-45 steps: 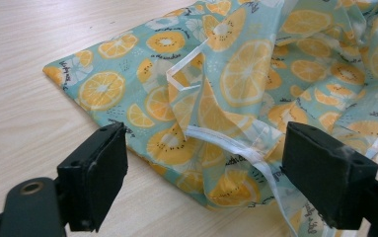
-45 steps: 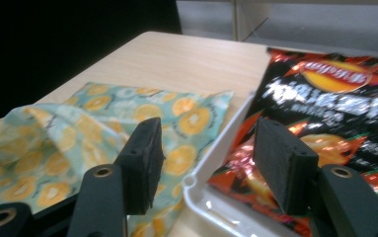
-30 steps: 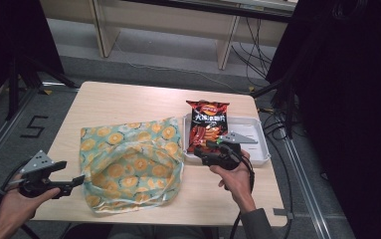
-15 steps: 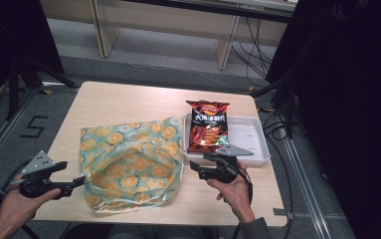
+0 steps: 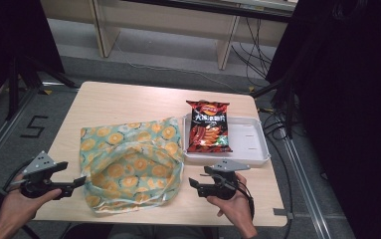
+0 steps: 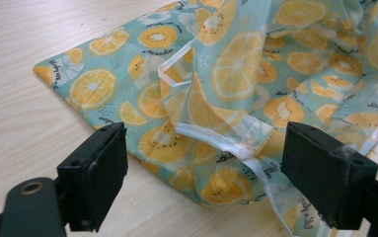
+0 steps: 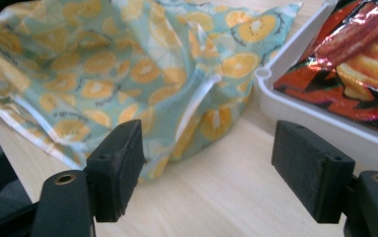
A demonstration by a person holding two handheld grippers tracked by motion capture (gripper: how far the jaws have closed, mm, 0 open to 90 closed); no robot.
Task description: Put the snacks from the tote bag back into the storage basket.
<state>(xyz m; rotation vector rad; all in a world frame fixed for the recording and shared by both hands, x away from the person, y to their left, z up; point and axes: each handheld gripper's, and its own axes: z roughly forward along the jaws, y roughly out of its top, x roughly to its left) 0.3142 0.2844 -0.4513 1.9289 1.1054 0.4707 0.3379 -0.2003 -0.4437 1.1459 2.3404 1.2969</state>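
High view showed a wooden table point(image 5: 128, 102) with a fruit-print bag point(image 5: 131, 167) lying crumpled on its near half. At about three o'clock from the bag sat a white tray point(image 5: 251, 144), its left wall just beside the bag's right edge, and a red chip packet point(image 5: 208, 126) lay in the tray's left part, its top end sticking out over the far rim.

The left gripper point(image 5: 78, 181) was held at the table's near left corner, at nine o'clock from the bag, with its tips just beside the bag's left edge. Left gripper view had both jaws spread wide and holding nothing; the bag point(image 6: 236, 94) lay between and beyond them, its white-trimmed opening edge folded over toward the right jaw.

The right gripper point(image 5: 194, 183) was held at about four o'clock from the bag, near the table's front edge and in front of the tray, pointing toward the bag. Right gripper view showed its jaws also spread apart and empty, with bare tabletop between them, the bag point(image 7: 112, 74) beyond at eleven o'clock and the tray point(image 7: 295, 106) with the chip packet point(image 7: 359, 54) at two o'clock.
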